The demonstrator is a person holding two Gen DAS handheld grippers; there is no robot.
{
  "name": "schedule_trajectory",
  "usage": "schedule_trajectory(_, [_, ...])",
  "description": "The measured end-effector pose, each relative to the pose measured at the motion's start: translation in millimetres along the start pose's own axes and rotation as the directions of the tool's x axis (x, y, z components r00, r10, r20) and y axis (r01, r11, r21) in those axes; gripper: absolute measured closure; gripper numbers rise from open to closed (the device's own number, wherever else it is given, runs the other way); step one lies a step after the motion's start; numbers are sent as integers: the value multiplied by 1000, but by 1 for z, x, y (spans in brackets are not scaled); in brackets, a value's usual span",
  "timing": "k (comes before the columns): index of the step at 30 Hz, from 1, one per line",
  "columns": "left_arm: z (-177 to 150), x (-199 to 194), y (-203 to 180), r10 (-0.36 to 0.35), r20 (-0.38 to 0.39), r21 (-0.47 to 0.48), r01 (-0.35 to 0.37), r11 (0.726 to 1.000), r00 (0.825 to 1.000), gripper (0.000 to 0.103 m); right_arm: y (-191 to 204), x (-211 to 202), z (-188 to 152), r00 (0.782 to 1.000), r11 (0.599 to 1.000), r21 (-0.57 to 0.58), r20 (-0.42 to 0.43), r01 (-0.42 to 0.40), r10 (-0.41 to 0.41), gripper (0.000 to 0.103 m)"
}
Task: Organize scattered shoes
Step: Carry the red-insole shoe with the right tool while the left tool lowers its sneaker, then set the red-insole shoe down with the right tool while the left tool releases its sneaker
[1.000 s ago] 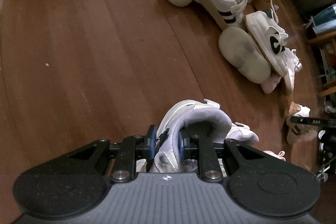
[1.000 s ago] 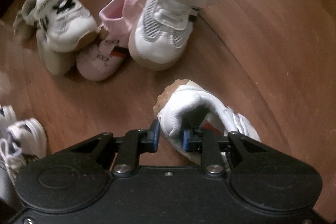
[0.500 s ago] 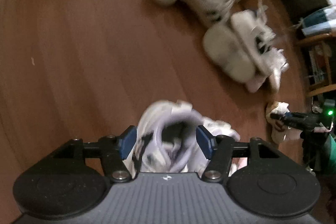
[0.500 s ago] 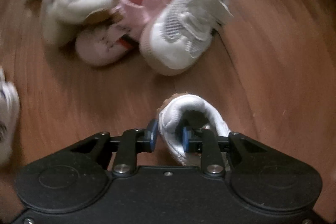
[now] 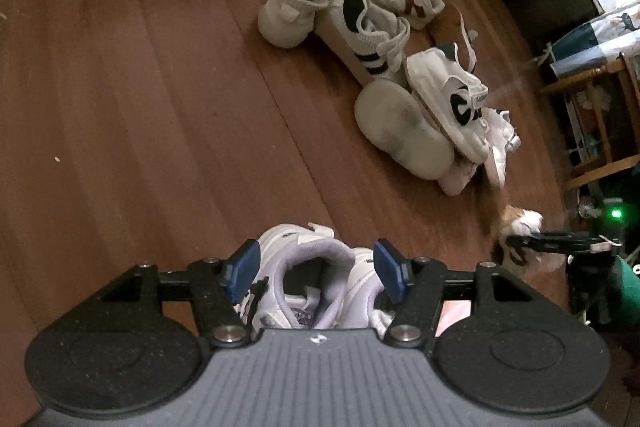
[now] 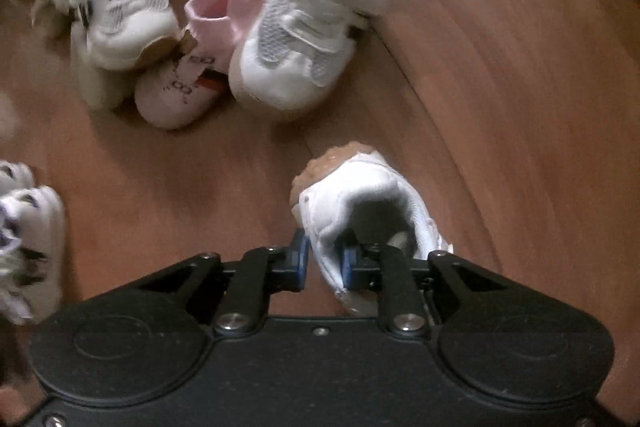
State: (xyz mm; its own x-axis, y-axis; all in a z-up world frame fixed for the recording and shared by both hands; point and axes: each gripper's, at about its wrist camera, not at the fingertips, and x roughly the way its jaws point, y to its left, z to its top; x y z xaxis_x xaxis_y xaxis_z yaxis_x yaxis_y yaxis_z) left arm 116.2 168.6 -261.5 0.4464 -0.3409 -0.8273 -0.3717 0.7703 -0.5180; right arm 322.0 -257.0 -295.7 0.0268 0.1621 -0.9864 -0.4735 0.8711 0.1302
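Note:
My left gripper (image 5: 316, 273) stands open, its blue pads wide on either side of a white and lavender sneaker (image 5: 308, 283) resting on the wooden floor (image 5: 140, 87). My right gripper (image 6: 323, 261) is shut on the heel collar of a small white sneaker with a tan sole (image 6: 360, 211), held just above the floor (image 6: 520, 107). The same held shoe (image 5: 520, 227) and the right gripper's arm show at the right edge of the left wrist view.
A heap of white shoes (image 5: 400, 75) lies further off to the right in the left wrist view. A white velcro sneaker (image 6: 304, 39), a pink bootie (image 6: 200, 67) and a white shoe with black marks (image 6: 120, 15) lie ahead of my right gripper. Wooden furniture (image 5: 592, 115) stands at right.
My left gripper has opened and let go of the white and lavender sneaker, which now rests on the floor. My right gripper keeps its hold on the small white sneaker and has shifted slightly.

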Motion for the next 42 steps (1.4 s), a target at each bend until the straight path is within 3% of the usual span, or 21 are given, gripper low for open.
schedule_trajectory(5, [0, -3, 0, -23, 4, -8, 23, 1000, 1000, 41, -11, -23, -21, 996, 993, 80, -26, -85, 87, 91])
schedule_trajectory(8, [0, -5, 3, -28, 7, -19, 28, 999, 1000, 41, -11, -23, -44, 981, 970, 176, -62, -169, 182, 91])
schedule_trajectory(17, [-1, -4, 7, -30, 0, -30, 30, 999, 1000, 41, 9, 28, -88, 964, 950, 257, -153, -176, 220, 87])
schedule_trajectory(19, [-1, -3, 9, -25, -5, -35, 25, 999, 1000, 41, 12, 36, -88, 972, 943, 291, -119, -163, 204, 87])
schedule_trajectory(21, [-1, -2, 8, -30, -7, -34, 29, 999, 1000, 41, 11, 36, -86, 981, 936, 322, -84, -138, 174, 78])
schedule_trajectory(24, [-1, -3, 7, -35, -6, -31, 35, 999, 999, 41, 20, 26, -84, 989, 957, 270, -69, -108, 131, 61])
schedule_trajectory(26, [-1, -5, 8, -36, -4, -33, 36, 999, 999, 41, 32, 18, -84, 992, 975, 200, -67, -91, 106, 49])
schedule_trajectory(28, [-1, -5, 9, -38, -3, -38, 38, 999, 999, 41, 54, 0, -93, 998, 998, 48, -46, -29, 31, 40])
schedule_trajectory(31, [-1, -7, 9, -48, -2, -37, 48, 998, 999, 41, 76, -17, -109, 998, 991, -115, 15, 68, -66, 22])
schedule_trajectory(34, [-1, -8, 9, -54, -1, -36, 54, 998, 999, 41, 83, -17, -138, 979, 941, -272, 56, 202, -194, 20])
schedule_trajectory(36, [-2, -8, 9, -57, 0, -40, 57, 998, 998, 41, 77, -10, -152, 972, 920, -313, 55, 235, -229, 20])
schedule_trajectory(40, [-2, -8, 7, -61, -4, -34, 60, 998, 998, 41, 57, 12, -163, 977, 950, -229, 71, 212, -201, 20])
schedule_trajectory(42, [-3, -8, 5, -60, -5, -28, 60, 998, 998, 41, 44, 20, -165, 982, 972, -154, 84, 178, -167, 29])
